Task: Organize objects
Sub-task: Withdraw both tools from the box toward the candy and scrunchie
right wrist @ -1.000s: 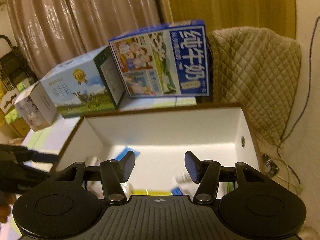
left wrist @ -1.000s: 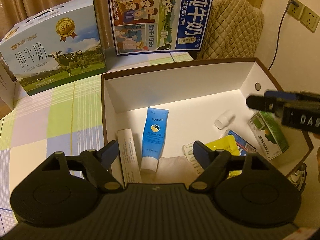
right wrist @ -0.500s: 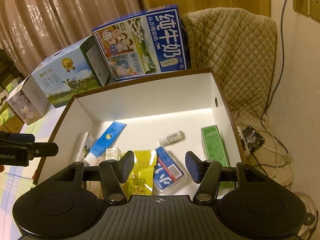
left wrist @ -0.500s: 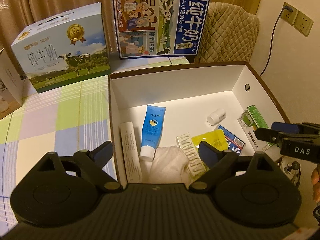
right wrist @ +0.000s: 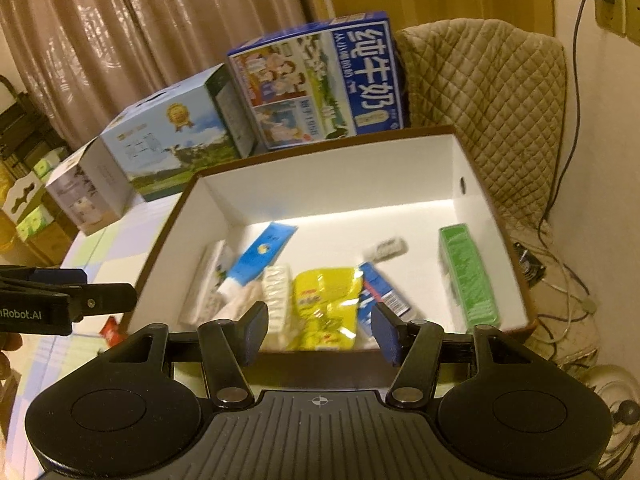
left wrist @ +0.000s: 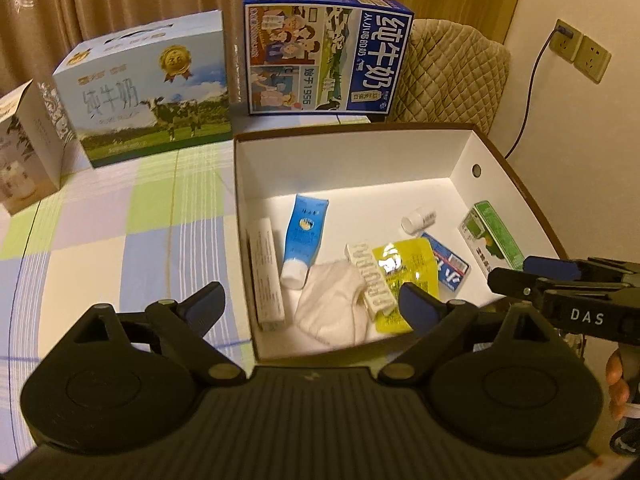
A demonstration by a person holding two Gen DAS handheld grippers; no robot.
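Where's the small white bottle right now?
In the left wrist view, the white bottle lies on its side inside the box, between the blue tube and green carton.

Box (left wrist: 352, 160): matt white card inside, brown rim. In it: glossy blue plastic tube (left wrist: 305, 232), crinkly shiny yellow foil pouch (left wrist: 404, 268), soft white cloth (left wrist: 336, 304), smooth green card carton (left wrist: 494, 232) by its right wall. Left of box: checked cloth tablecover (left wrist: 120, 240). Behind box: glossy printed milk cartons (left wrist: 328, 52), quilted beige fabric (left wrist: 448, 76).

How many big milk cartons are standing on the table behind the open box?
2. The pale carton with the cow picture stands behind the box to its left; the blue carton stands directly behind it. A smaller white carton is farther left.
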